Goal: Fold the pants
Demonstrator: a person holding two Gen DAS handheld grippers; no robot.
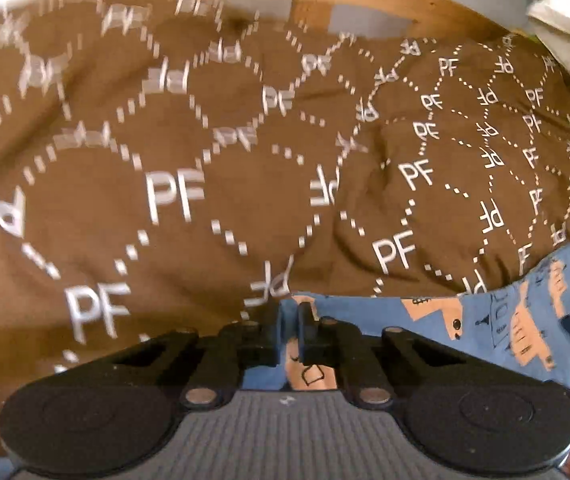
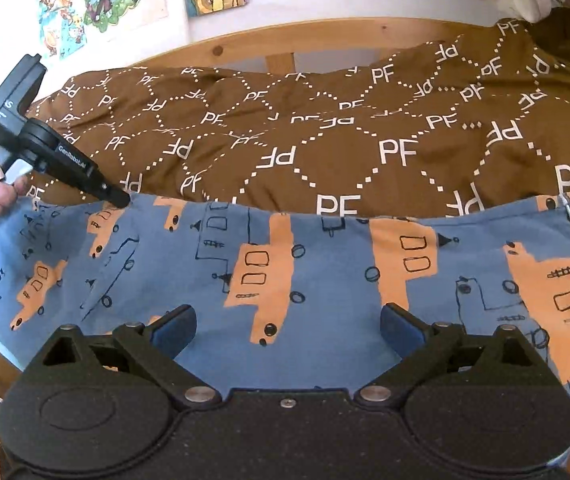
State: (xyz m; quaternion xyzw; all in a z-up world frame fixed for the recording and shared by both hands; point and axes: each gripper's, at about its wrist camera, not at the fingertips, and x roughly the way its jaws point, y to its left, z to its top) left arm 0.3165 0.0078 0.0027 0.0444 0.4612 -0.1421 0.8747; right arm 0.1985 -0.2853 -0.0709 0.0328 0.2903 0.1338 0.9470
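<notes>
My left gripper point(image 1: 289, 334) has its fingers nearly together, pinching the far edge of the pants point(image 1: 505, 320). From the right wrist view, its tip point(image 2: 119, 198) meets that edge at the far left. My right gripper point(image 2: 288, 330) is spread wide, holding nothing, above the pants point(image 2: 325, 280). The blue pants with orange trucks lie flat across the near side of a brown blanket point(image 2: 325, 140). A wooden frame point(image 2: 277, 46) runs along the far side.

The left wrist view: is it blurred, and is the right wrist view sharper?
Left wrist view: motion blur smears the PF letters on the blanket at left; its right side is clearer. Right wrist view: sharp, letters and pants print crisp, even daylight. Both show fisheye bending at the bed frame.
</notes>
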